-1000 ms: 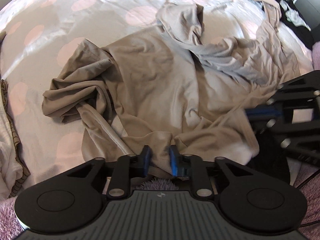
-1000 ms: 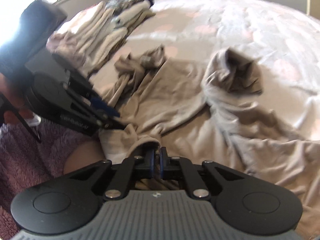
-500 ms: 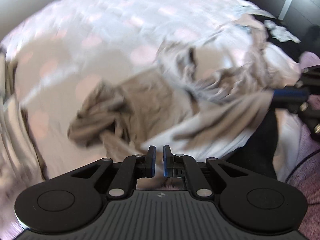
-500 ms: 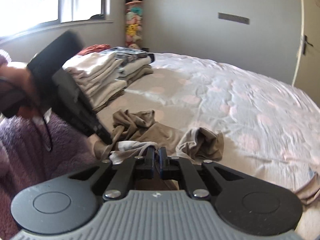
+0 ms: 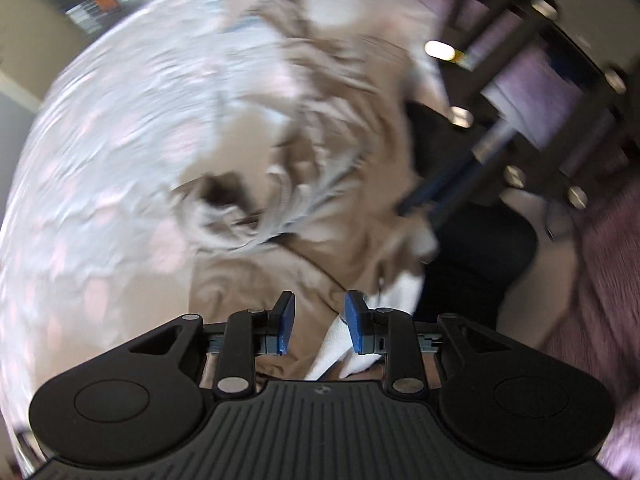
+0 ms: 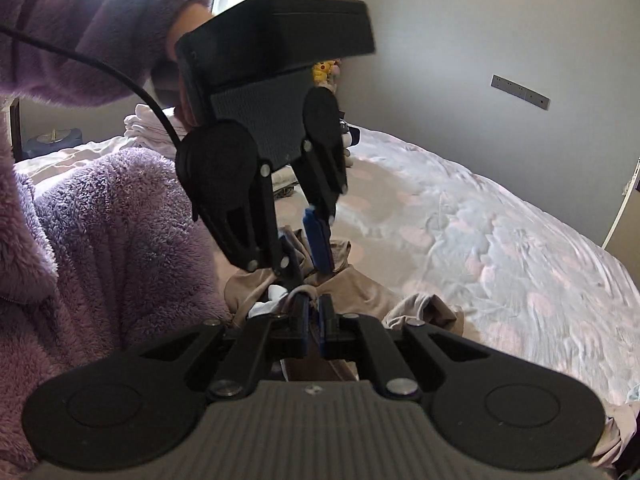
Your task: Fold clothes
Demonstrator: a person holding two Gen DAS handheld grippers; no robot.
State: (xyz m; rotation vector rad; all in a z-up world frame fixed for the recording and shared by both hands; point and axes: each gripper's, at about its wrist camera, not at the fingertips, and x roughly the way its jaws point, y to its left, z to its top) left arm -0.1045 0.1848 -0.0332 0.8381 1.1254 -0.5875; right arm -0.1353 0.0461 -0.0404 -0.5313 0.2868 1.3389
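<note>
The beige garment [image 5: 320, 208] hangs bunched between the two grippers above the spotted bedspread [image 6: 500, 232], most of it trailing down and away toward the bed while its upper edge is gathered up near the person's purple fleece sleeve [image 6: 100, 240]. The right gripper [image 6: 314, 320] has its pads pressed together on a fold of that edge, with a bit of white lining showing just beside them. The left gripper [image 5: 318, 316] points down at the cloth from above, its blue pads standing apart with beige fabric and the white lining lying between and just below them; it grips nothing that I can see. From the right wrist view the left gripper's tips come down almost touching the cloth right next to the right gripper's pinch, so both tools crowd one spot on the hem. I judge the coming move turns on that edge: the loose length runs off from the clamped corner toward the bed, and the left gripper is the free one nearest it. A stack of folded clothes [image 6: 144, 128] sits behind.
</note>
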